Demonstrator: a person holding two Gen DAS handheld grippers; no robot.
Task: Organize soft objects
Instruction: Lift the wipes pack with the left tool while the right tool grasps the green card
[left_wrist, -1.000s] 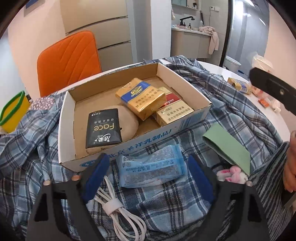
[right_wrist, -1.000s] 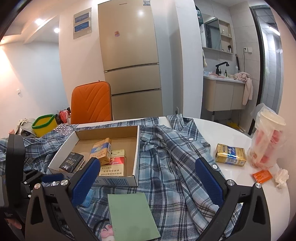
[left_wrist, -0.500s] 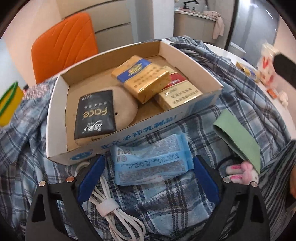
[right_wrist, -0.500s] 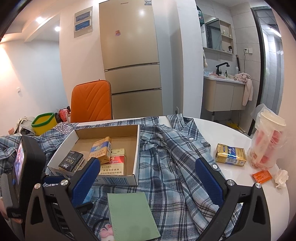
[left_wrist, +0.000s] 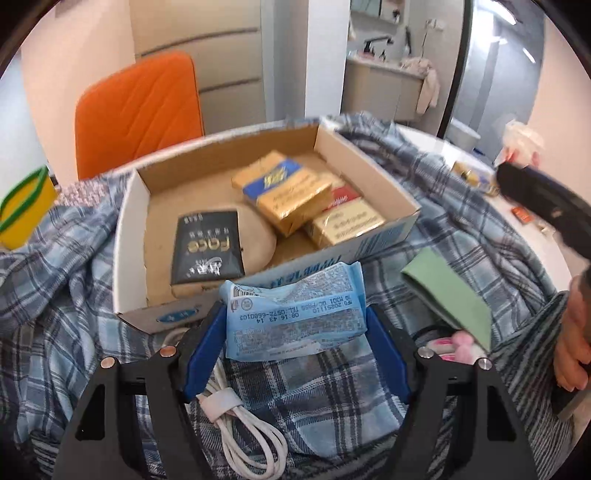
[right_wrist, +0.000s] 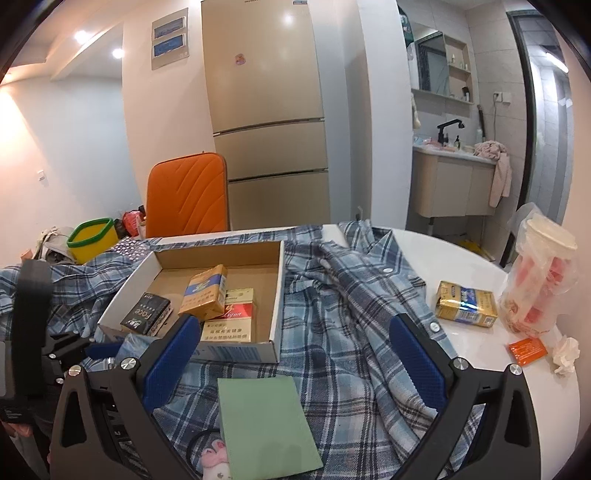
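A light-blue tissue pack (left_wrist: 295, 317) sits crinkled between the blue pads of my left gripper (left_wrist: 293, 314), whose jaws are closing and touch both of its ends. The pack is just in front of the cardboard box (left_wrist: 133, 236), over the plaid shirt (left_wrist: 314, 406). In the box lie a black tissue pack (left_wrist: 207, 247) on a beige pad and several gold packs (left_wrist: 288, 192). My right gripper (right_wrist: 293, 332) stands open above the shirt (right_wrist: 351, 314) with nothing between its fingers.
A green card (right_wrist: 262, 424), a pink plush item (right_wrist: 214, 458) and a white cable (left_wrist: 243, 424) lie on the shirt. At the right of the white table are a gold pack (right_wrist: 465, 302), a bagged cup (right_wrist: 539, 273) and an orange sachet (right_wrist: 526, 350). An orange chair (right_wrist: 188, 195) stands behind.
My left gripper's jaws have narrowed onto the blue tissue pack, which now looks squeezed and overlaps the box's front wall. The right gripper has kept still.
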